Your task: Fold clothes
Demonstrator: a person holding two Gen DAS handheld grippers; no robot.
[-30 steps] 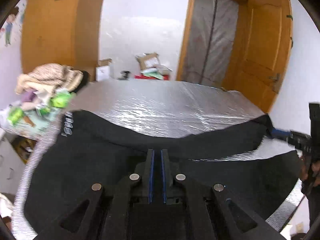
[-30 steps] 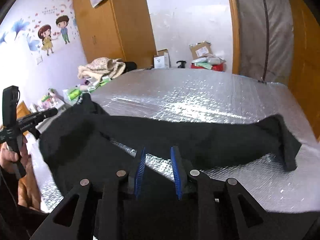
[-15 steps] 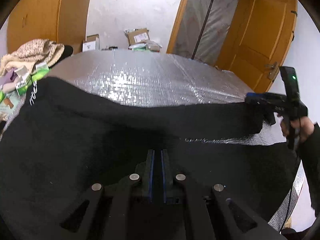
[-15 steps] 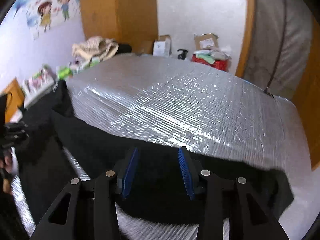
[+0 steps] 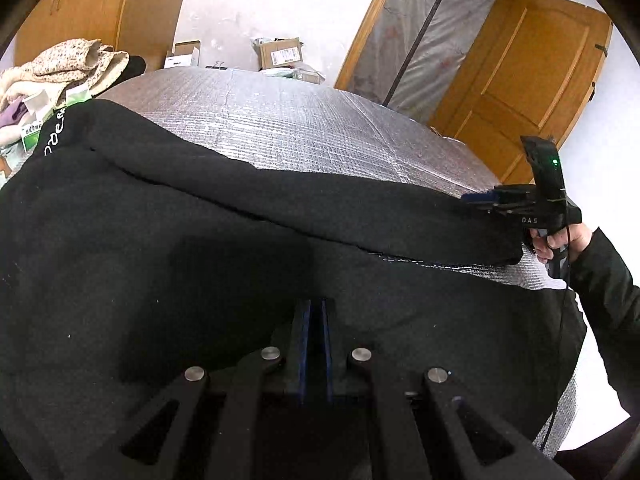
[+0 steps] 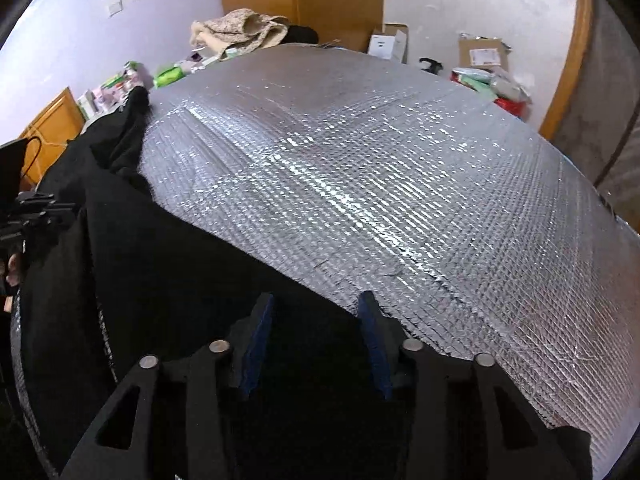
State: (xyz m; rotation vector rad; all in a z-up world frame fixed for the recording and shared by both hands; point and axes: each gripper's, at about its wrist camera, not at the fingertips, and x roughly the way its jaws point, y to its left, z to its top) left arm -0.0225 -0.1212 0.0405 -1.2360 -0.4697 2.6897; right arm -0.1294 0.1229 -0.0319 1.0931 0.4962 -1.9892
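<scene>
A black garment (image 5: 200, 240) with white lettering near one corner lies spread over the near part of a silver quilted mat (image 5: 300, 128). My left gripper (image 5: 314, 304) points down into the cloth, its blue pads almost together and pinching a fold of it. My right gripper (image 6: 314, 300) hovers at the garment's (image 6: 180, 280) far edge. Its jaws are closing, with black cloth lying between the blue pads, which stand apart from it. In the left wrist view the right gripper (image 5: 476, 199) sits at the garment's right end, held by a hand (image 5: 560, 240). The left gripper (image 6: 60, 210) shows at the left edge.
The silver mat (image 6: 360, 160) stretches bare beyond the garment. A heap of beige clothes (image 5: 68, 60) and small packets lie past its far left corner. Cardboard boxes (image 5: 280, 52) sit on the floor behind, and a wooden door (image 5: 532, 80) stands at the right.
Both grippers have come down toward the mat and the garment has sunk flat onto it. The right gripper travelled along the cloth's edge to its end, its jaws widening, then narrowing.
</scene>
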